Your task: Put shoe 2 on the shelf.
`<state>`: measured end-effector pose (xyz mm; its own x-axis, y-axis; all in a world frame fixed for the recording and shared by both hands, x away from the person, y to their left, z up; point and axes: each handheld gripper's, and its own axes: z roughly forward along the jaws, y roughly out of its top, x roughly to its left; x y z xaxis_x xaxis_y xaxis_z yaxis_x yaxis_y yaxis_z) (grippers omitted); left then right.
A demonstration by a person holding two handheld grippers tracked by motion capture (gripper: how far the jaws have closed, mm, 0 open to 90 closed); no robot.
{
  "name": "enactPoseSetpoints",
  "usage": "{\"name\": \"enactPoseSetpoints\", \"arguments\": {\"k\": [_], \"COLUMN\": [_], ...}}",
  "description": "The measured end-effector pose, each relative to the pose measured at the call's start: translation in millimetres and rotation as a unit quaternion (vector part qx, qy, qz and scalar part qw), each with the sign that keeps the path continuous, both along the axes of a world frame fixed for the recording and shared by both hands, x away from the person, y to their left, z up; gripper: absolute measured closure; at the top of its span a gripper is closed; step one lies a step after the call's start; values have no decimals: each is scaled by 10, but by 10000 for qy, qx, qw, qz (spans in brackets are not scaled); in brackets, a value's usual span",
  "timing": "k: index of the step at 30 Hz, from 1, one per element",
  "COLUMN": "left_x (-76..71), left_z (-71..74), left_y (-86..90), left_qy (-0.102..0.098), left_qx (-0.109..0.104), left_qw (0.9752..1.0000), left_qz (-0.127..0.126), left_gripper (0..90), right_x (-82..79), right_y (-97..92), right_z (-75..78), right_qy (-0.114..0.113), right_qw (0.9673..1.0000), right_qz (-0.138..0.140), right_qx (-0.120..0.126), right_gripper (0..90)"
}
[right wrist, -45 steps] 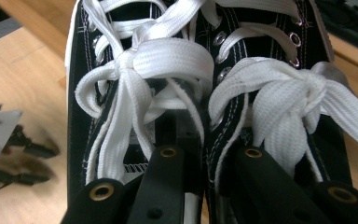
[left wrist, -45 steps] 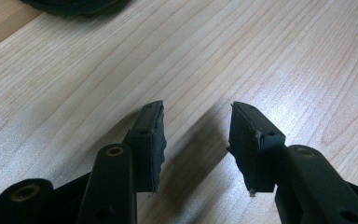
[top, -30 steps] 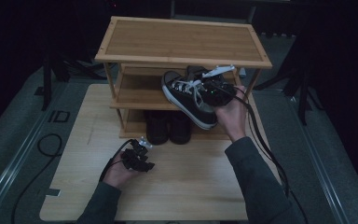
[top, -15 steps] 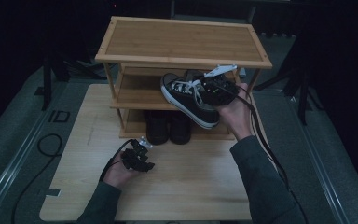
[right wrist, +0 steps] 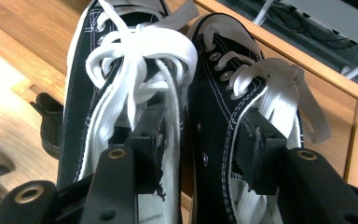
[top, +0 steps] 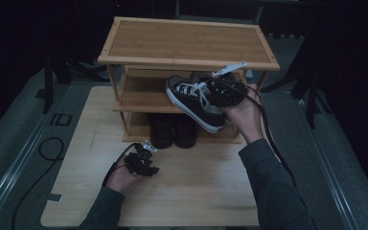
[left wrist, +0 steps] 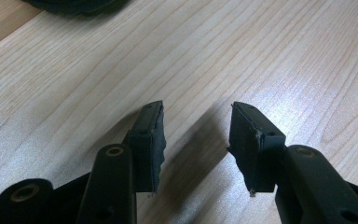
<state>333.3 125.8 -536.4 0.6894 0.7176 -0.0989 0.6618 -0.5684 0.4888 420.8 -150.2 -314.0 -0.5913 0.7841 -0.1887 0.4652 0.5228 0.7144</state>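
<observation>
The right hand-held gripper (top: 219, 91) is at the middle shelf of the bamboo shoe rack (top: 187, 40), reaching into a pair of black canvas sneakers with white laces. In the right gripper view one jaw sits inside the left-hand sneaker (right wrist: 121, 84) and the other inside the right-hand sneaker (right wrist: 242, 88), with the two inner walls of the shoes between them. The jaws have just been opening, and whether the pads press on the canvas I cannot tell. From the high view the near sneaker (top: 191, 100) tilts with its toe over the shelf's front edge.

On the bottom shelf stands a pair of dark shoes (top: 172, 130). The left hand-held gripper (top: 141, 163) rests low on the light wooden surface (top: 206, 187) in front of the rack, jaws apart with nothing between them.
</observation>
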Motion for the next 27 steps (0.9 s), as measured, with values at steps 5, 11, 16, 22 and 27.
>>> {"name": "enactPoseSetpoints", "arguments": {"k": [5,11,16,22,27], "left_x": [1,5,1,-2,-9], "left_z": [0,7,8,21,61], "left_y": [3,8,4,7,-2], "left_qy": [2,3,-1,10,-41], "left_qx": [0,80,41,48,-44], "left_qw": [10000,9999,10000,10000,10000], "left_qz": [3,-65,-24,-41,35], "left_gripper": [555,555,554,558,561], "right_x": [4,-14,-45,-88,-157], "right_y": [-61,-153,-237,-315,-362], "right_z": [41,96,178,227,268], "right_qy": [118,232,220,205,143], "right_qw": [9998,9993,9985,9974,9965], "right_qz": [85,279,424,623,763], "right_qx": [131,72,282,298,312], "right_gripper": [569,573,570,594,649]}}
